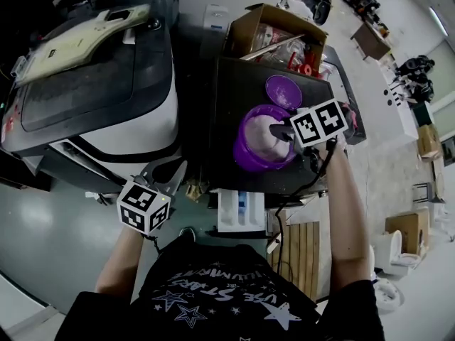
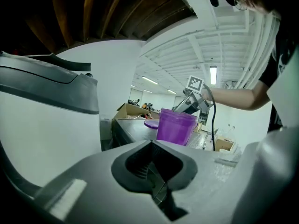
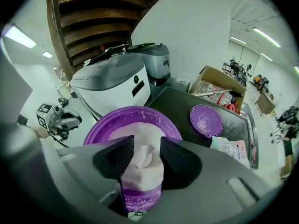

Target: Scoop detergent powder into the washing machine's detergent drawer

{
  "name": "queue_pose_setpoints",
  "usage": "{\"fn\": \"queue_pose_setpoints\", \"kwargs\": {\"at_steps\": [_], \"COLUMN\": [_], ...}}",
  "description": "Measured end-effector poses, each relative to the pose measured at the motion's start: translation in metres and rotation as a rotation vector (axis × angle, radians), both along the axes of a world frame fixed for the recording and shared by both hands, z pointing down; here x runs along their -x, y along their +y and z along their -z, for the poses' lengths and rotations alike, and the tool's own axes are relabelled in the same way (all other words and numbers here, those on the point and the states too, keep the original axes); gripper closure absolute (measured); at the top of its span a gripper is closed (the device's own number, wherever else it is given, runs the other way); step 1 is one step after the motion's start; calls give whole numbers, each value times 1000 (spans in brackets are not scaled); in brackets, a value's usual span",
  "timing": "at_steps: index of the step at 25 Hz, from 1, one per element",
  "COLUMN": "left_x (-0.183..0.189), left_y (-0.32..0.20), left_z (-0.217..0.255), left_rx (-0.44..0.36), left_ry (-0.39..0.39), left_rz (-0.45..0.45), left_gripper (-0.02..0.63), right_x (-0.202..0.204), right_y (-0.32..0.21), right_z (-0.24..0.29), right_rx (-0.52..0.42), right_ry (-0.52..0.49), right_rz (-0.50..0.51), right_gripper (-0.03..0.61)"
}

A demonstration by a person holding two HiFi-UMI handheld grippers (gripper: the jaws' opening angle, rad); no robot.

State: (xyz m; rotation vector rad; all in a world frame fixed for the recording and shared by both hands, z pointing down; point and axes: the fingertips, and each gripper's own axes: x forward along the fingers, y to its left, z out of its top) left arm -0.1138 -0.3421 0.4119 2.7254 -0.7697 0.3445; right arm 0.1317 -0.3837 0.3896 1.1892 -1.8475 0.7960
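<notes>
The right gripper (image 3: 145,148) stands half open, gripping nothing, and points down into the purple tub (image 3: 100,129) of white powder (image 3: 140,125) on the black top (image 1: 234,98). A purple lid (image 3: 206,120) lies near the tub. The left gripper (image 2: 153,167) is clenched empty, left of the white drawer (image 1: 242,210) that juts out below that top.

The white-and-grey washing machine (image 1: 106,112) runs off the head view's left edge. There the right gripper (image 1: 283,130) covers part of the round purple plastic tub (image 1: 242,139). In the right gripper view its body hides the tub's near wall. The white lump (image 3: 142,167) between its parted jaws blends into the white powder (image 3: 140,127): scoop or heap, gripped or not, cannot be told. The open cardboard box (image 1: 238,34) holds a jumble too small to name.
</notes>
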Motion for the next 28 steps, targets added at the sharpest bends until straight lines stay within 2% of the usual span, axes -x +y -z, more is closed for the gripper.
{"fn": "queue_pose_setpoints", "kwargs": {"at_steps": [6, 11, 15, 19, 28], "left_x": [0, -1, -1, 1, -10], "left_y": [-2, 0, 2, 2, 14], "left_z": [-9, -13, -13, -13, -5], "left_rx": [14, 17, 9, 8, -3], "left_ry": [-2, -8, -15, -16, -9], "left_rz": [-42, -85, -109, -87, -18], "left_gripper": [614, 614, 614, 614, 614], "right_x": [2, -2, 3, 17, 16], "right_y": [-1, 2, 2, 5, 13], "right_z": [-1, 0, 2, 3, 13], "right_rx": [19, 9, -13, -12, -72], "right_ry": [15, 87, 89, 19, 16], "right_rz": [-5, -23, -32, 4, 91], "right_gripper": [453, 502, 514, 543, 545]}}
